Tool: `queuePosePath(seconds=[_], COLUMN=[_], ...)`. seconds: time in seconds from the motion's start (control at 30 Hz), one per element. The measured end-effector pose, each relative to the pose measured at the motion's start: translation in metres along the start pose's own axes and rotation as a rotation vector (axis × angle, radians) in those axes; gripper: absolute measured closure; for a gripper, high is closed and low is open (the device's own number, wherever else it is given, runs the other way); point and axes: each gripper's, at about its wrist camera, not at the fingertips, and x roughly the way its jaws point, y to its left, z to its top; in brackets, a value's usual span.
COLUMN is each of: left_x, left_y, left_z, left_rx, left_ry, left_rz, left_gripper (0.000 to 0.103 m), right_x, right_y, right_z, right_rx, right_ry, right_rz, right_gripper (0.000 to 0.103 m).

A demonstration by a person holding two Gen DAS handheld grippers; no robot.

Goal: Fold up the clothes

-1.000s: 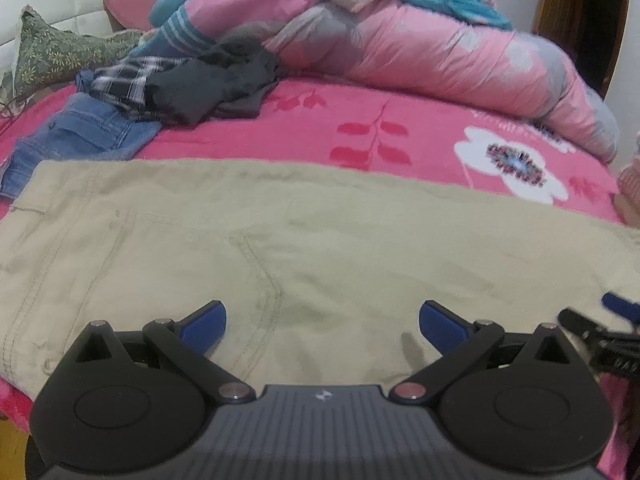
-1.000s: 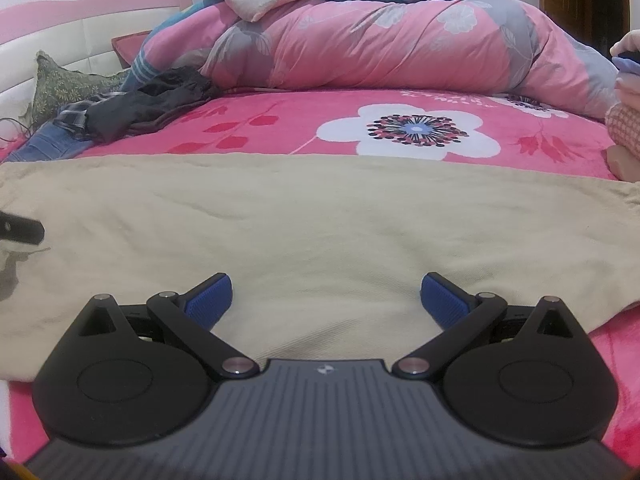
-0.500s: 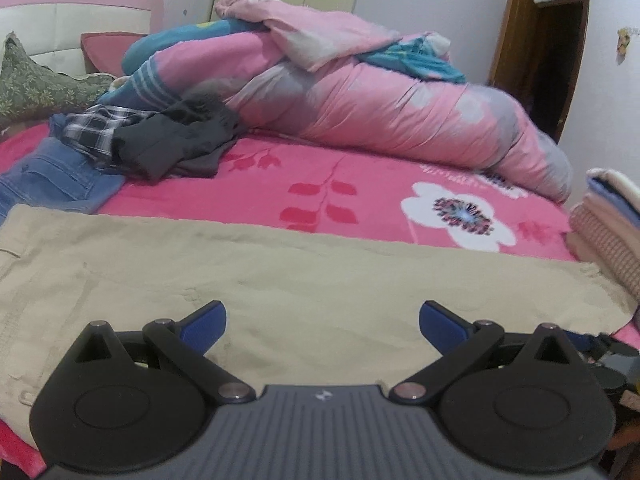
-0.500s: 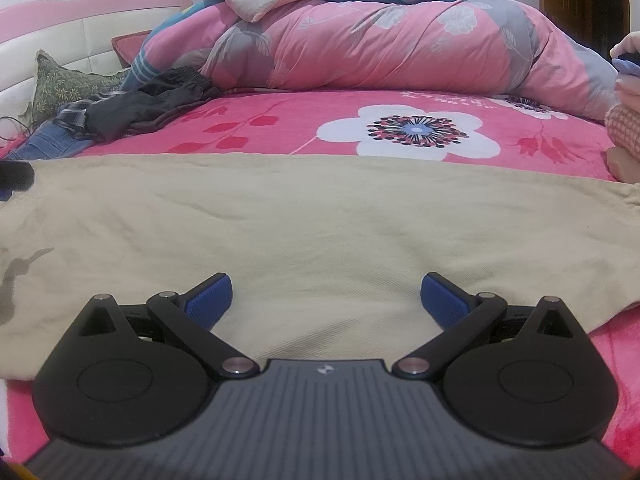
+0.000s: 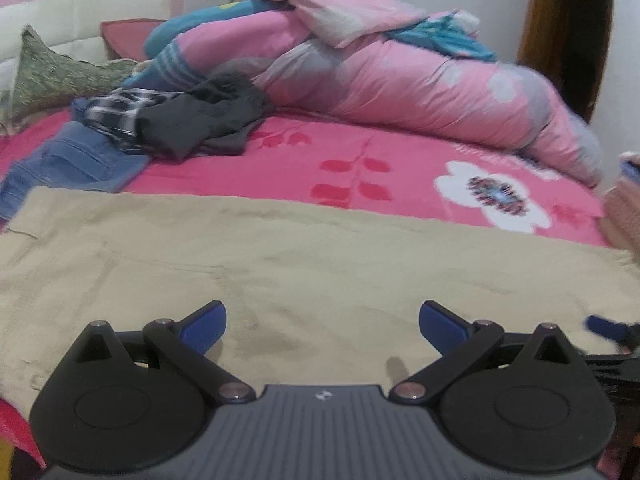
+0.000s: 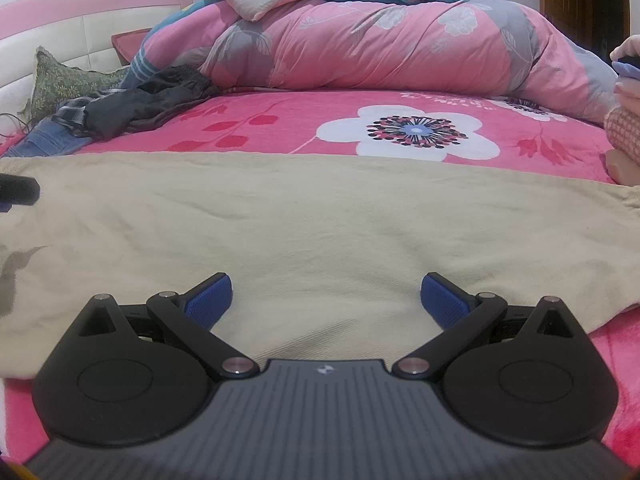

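Note:
Beige trousers (image 5: 304,264) lie spread flat across the near part of the pink bed; the right wrist view shows them as a wide band (image 6: 320,220). My left gripper (image 5: 322,326) hovers open over the cloth near its front edge, nothing between its blue pads. My right gripper (image 6: 326,300) is open too, low over the trousers' near hem. A blue-tipped finger of the right gripper (image 5: 604,326) shows at the left view's right edge. A dark tip of the left gripper (image 6: 18,190) shows at the right view's left edge.
Jeans (image 5: 68,160), a checked shirt and dark garments (image 5: 200,120) are heaped at the back left. A rolled pink floral duvet (image 6: 380,44) fills the back of the bed. Folded clothes (image 6: 624,136) are stacked at the far right. A green cushion (image 5: 48,72) leans on the headboard.
The left wrist view tilted up, then came back down and nearer the trousers. The right gripper has stayed still. Both stay open.

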Motion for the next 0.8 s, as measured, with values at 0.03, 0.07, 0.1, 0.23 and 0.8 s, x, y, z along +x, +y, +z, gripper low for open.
queuePosePath(seconds=[0.03, 0.07, 0.1, 0.23, 0.8], left_x=[0.001, 0.002, 0.003, 0.007, 0.022], left_y=[-0.001, -0.001, -0.002, -0.004, -0.003], left_z=[0.000, 0.000, 0.000, -0.003, -0.013], left_rx=[0.008, 0.016, 0.022, 0.044, 0.077], left_ry=[0.002, 0.005, 0.008, 0.025, 0.088], left_rz=[0.016, 0.032, 0.037, 0.060, 0.093], left_gripper=[0.000, 0.000, 0.000, 0.000, 0.000], right_x=[0.000, 0.000, 0.000, 0.000, 0.000], right_y=[0.000, 0.000, 0.000, 0.000, 0.000], right_z=[0.000, 0.000, 0.000, 0.001, 0.001], right_rx=[0.000, -0.001, -0.001, -0.002, -0.004], right_ry=[0.000, 0.000, 0.000, 0.001, 0.002], right_rz=[0.000, -0.001, -0.001, -0.002, -0.002], right_gripper=[0.001, 0.001, 0.001, 0.001, 0.001])
